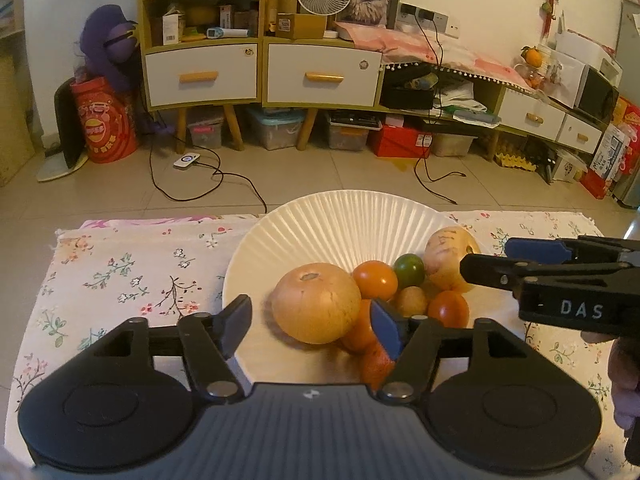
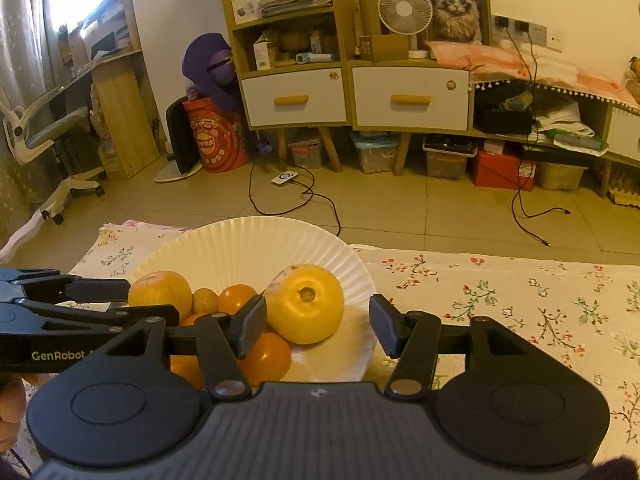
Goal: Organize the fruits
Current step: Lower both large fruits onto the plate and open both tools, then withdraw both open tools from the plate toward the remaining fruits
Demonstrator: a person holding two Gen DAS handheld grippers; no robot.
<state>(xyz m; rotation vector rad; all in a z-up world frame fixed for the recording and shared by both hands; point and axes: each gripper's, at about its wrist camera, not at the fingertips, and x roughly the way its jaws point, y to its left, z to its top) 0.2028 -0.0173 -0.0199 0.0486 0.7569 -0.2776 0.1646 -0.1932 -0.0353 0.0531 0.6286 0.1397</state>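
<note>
A white ribbed plate (image 1: pixel 340 220) sits on the floral cloth and holds several fruits. A large tan round fruit (image 1: pixel 316 302) lies between the open fingers of my left gripper (image 1: pixel 312 322), near their tips. Beside it lie an orange (image 1: pixel 375 280), a green fruit (image 1: pixel 409 270), a small brown fruit (image 1: pixel 412 300), another orange (image 1: pixel 448 308) and a second large pale fruit (image 1: pixel 448 258). In the right wrist view my right gripper (image 2: pixel 318 326) is open around a large yellow fruit (image 2: pixel 306 302) on the plate (image 2: pixel 256 248). The right gripper also shows in the left wrist view (image 1: pixel 484 260).
The floral tablecloth (image 1: pixel 132 276) covers the table on both sides of the plate (image 2: pixel 520 300). Beyond the table edge lie a tiled floor with cables (image 1: pixel 192 188), shelving units with drawers (image 1: pixel 320 74), storage boxes and an office chair (image 2: pixel 52 140).
</note>
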